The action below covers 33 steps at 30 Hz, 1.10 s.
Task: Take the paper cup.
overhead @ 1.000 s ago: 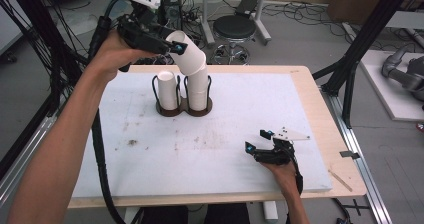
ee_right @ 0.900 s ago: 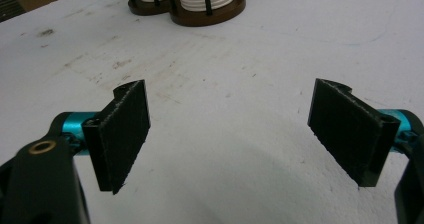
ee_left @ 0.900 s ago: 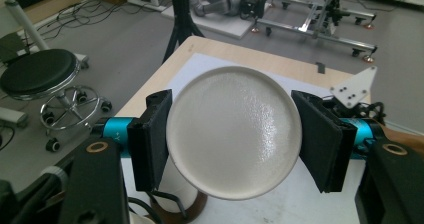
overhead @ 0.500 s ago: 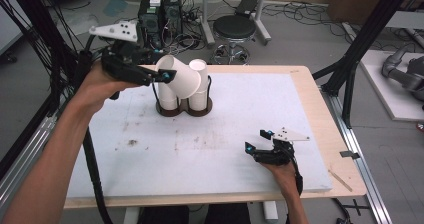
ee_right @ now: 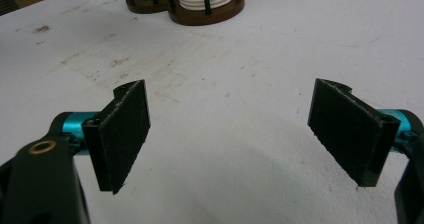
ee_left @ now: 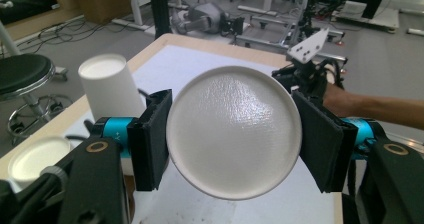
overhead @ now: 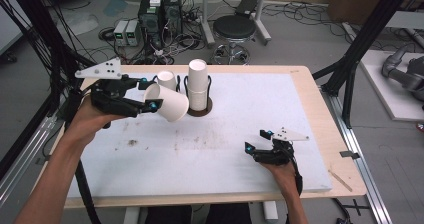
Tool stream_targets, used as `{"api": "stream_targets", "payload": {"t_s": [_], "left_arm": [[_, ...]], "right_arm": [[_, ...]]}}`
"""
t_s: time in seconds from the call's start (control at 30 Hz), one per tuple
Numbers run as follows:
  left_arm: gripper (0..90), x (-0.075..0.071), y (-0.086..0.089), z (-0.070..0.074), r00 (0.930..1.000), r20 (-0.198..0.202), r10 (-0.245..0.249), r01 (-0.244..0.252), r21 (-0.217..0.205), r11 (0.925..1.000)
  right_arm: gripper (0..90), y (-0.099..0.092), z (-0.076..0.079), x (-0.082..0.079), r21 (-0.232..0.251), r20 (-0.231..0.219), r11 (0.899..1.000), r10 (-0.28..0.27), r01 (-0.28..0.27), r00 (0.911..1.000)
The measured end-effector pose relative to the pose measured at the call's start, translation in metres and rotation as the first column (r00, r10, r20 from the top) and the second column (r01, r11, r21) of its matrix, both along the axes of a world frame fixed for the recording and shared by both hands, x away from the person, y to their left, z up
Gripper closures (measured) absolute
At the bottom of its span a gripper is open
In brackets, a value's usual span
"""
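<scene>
My left gripper [overhead: 152, 104] is clamped on a white paper cup [overhead: 170, 103], one black pad pressed to each side of it. The cup lies tipped on its side in the air above the table's white mat [overhead: 240, 134], its closed bottom toward my hand and its open mouth pointing right. In the left gripper view the cup's round base [ee_left: 234, 131] sits squarely between the two pads [ee_left: 152, 139], touching both.

Just right of the held cup, at the far side of the mat, stands a dark round cup holder [overhead: 199, 110] with thin black upright rods. A tall stack of white cups [overhead: 198, 84] rises from its right-hand ring, and a shorter stack [overhead: 166, 80] sits in the left-hand ring, partly behind my gripper. The held cup hangs just near of the short stack and close to the tall one; I cannot tell whether it touches either.

My right gripper [overhead: 260, 144] rests low on the mat at the near right, well apart from the holder. Its jaws stand wide with nothing between them; in the right gripper view only bare, scuffed mat [ee_right: 230, 129] lies between the pads [ee_right: 125, 134], with the holder's base [ee_right: 185, 6] far ahead.
</scene>
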<state>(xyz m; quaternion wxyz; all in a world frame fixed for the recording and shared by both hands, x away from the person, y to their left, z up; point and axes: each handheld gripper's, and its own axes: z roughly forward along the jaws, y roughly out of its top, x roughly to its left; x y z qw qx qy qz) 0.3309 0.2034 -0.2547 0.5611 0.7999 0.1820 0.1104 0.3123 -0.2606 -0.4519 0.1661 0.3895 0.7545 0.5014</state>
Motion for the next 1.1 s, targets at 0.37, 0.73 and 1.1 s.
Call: {"api": "stream_targets", "payload": {"t_s": [0.37,0.73,1.1], "left_arm": [[36.3,-0.008,0.009,-0.036,0.9992,-0.035,0.022,-0.022,0.009,0.9997],[36.4,-0.013,0.013,-0.064,0.9984,-0.055,0.013,-0.013,0.011,0.9999],[36.4,-0.014,0.026,-0.105,0.9931,-0.113,0.032,-0.035,-0.027,0.999]], "right_arm": [[17.5,0.001,0.0,0.0,-0.005,-0.001,1.0,-0.006,0.006,1.0],[17.5,0.001,0.0,0.001,-0.016,-0.011,1.0,-0.005,0.005,0.9999],[17.5,0.002,0.0,0.0,-0.024,-0.007,1.0,-0.004,0.004,1.0]]}}
